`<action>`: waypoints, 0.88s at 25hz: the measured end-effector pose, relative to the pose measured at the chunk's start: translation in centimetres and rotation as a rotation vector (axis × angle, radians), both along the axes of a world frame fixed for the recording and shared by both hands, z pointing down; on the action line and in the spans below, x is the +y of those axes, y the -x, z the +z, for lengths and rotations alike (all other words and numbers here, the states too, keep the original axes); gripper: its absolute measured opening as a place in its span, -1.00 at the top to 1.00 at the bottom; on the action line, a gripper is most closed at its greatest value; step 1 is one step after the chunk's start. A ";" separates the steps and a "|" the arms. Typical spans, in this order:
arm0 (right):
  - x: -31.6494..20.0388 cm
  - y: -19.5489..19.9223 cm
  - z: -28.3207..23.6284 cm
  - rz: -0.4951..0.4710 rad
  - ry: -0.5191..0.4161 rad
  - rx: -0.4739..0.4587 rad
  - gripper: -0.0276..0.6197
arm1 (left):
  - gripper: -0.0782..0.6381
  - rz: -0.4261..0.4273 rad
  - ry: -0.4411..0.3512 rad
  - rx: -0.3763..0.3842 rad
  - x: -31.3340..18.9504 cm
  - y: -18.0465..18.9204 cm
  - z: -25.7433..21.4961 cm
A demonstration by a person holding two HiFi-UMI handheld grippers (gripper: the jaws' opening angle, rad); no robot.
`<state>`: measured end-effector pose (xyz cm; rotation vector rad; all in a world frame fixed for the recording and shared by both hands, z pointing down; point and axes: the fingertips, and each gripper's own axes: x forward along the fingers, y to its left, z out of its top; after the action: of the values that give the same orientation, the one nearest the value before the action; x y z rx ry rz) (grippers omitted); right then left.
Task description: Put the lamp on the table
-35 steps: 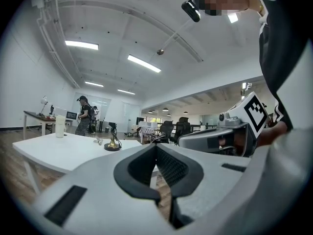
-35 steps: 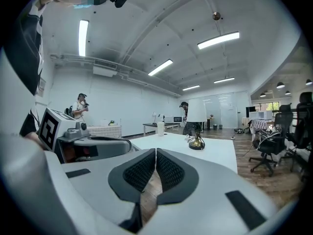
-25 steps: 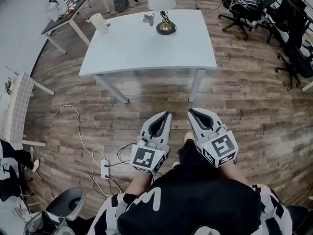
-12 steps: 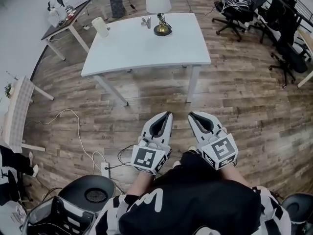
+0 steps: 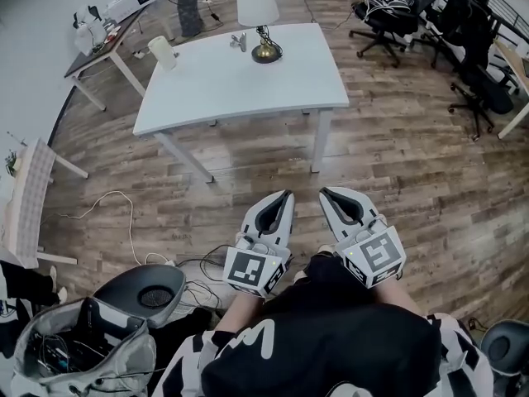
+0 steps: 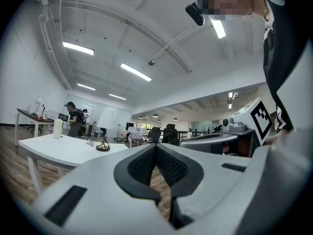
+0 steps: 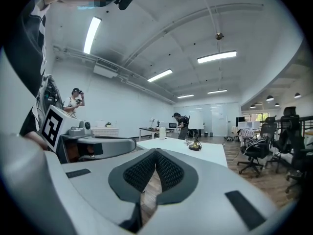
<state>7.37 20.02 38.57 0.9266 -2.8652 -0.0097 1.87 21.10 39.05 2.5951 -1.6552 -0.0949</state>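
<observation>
Right, from the head view first: the left gripper (image 5: 285, 195) and the right gripper (image 5: 325, 192) are held side by side low in front of the person, over the wooden floor (image 5: 397, 164), well apart from the white tabletop (image 5: 240, 89). Both pairs of jaws are pressed together, with nothing between them. The lamp (image 5: 259, 19) stands upright near the tabletop's far edge, white shade above a brass base. A small metal object (image 5: 240, 41) lies just beside it, and a white cylinder (image 5: 163, 52) stands at the far left corner. Black office chairs (image 5: 475, 44) crowd the right side, a cable (image 5: 116, 209) trails across the floor, and an open grey bag (image 5: 83, 354) sits at lower left.

Now the left gripper view: the left gripper's (image 6: 156, 147) jaws meet at their tips and are empty. Beyond them the lamp (image 6: 103, 136) rises from the tabletop (image 6: 58, 151), and the right gripper's marker cube (image 6: 257, 119) shows at the right.

Finally the right gripper view: the right gripper's (image 7: 156, 151) jaws are closed tip to tip, holding nothing. The lamp (image 7: 196, 131) stands on the tabletop (image 7: 205, 155) ahead, a person (image 7: 180, 124) stands behind it, and chairs (image 7: 259, 153) sit to the right.
</observation>
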 end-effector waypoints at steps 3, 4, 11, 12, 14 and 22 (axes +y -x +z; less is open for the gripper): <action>0.3 0.2 0.5 -0.006 0.015 0.004 0.86 | 0.77 0.001 0.006 -0.006 0.3 0.0 0.1; 0.4 0.4 0.7 -0.012 0.019 0.008 0.86 | 0.77 -0.003 0.009 -0.007 0.4 0.1 0.1; 0.3 1.2 0.4 -0.028 0.025 0.009 0.86 | 0.77 -0.008 0.017 -0.007 -0.1 0.6 -0.2; 0.3 1.2 0.4 -0.028 0.025 0.010 0.86 | 0.77 -0.008 0.018 -0.008 0.0 0.6 -0.2; 0.7 1.1 0.3 -0.026 0.021 0.008 0.86 | 0.77 -0.008 0.014 -0.010 0.5 0.5 -0.2; 0.6 1.2 0.3 -0.028 0.026 0.015 0.86 | 0.77 -0.007 0.010 -0.012 0.4 0.5 -0.4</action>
<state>6.21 20.64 38.92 0.8782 -2.8575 0.0181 1.39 21.54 38.62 2.5878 -1.6644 -0.0720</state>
